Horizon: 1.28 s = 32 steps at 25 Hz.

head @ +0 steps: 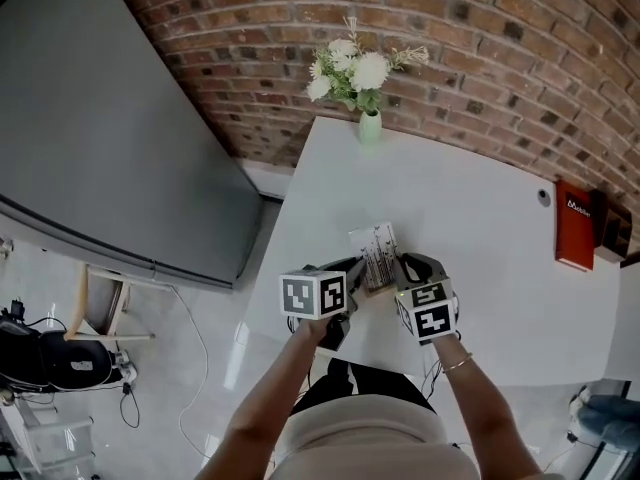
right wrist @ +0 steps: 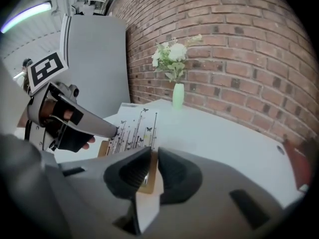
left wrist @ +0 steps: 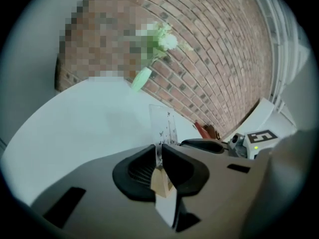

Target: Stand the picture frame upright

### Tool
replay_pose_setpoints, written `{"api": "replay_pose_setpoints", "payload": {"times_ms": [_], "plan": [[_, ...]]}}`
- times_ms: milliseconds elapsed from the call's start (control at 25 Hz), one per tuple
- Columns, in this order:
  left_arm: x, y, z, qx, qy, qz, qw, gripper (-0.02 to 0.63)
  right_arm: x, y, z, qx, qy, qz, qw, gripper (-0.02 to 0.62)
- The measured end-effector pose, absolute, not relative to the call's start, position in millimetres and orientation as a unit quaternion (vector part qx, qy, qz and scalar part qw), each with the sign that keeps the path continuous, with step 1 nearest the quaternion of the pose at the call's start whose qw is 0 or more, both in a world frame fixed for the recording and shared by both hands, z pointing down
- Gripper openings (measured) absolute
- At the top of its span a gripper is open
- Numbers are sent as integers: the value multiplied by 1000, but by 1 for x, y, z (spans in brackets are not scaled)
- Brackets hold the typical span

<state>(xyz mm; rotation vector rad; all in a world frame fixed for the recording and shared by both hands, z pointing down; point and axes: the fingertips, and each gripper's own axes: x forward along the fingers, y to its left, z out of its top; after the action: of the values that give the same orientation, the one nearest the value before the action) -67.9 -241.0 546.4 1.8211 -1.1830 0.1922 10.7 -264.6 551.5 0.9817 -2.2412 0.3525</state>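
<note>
Head view: one container is present, a pale green vase (head: pixel 370 128) standing at the far edge of the white table (head: pixel 470 228), upper centre of the frame, against the brick wall (head: pixel 480 38). It holds one bunch of white flowers (head: pixel 352 68) with green leaves.

The picture frame (head: pixel 378 253) is at the near edge of the table, just below the centre of the frame, between the two grippers. It is a thin pale panel printed with fine dark stems and small butterflies, with a light wooden strip along its lower edge. It leans rather than lies flat, and its printed face shows to the head camera. Whether its lower edge touches the table cannot be determined.

Left gripper (left wrist: pixel 160 158): in the left gripper view the jaws are closed on the panel, which rises edge-on out of the narrow gap between the pads, with the wooden strip just below them.

Right gripper (right wrist: pixel 151 166): in the right gripper view the jaws are drawn close onto the frame's wooden strip, pinching it. The printed face spreads to the upper left, where the tip of the left gripper meets its far side.

Count: one picture frame, one vase, one bunch of flowers, two grippers. Also one red box-like item (head: pixel 574 225) at the table's right edge, one small dark round object (head: pixel 543 196) near it, and one large grey panel (head: pixel 110 138) filling the upper left.
</note>
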Motion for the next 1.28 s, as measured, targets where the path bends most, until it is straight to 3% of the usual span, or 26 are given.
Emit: {"api": "replay_pose_setpoints", "payload": {"times_ms": [1280], "plan": [[-36,-223,531,879,-359,231,214,35,41,-211,552,473,-826,146,269,49]]}}
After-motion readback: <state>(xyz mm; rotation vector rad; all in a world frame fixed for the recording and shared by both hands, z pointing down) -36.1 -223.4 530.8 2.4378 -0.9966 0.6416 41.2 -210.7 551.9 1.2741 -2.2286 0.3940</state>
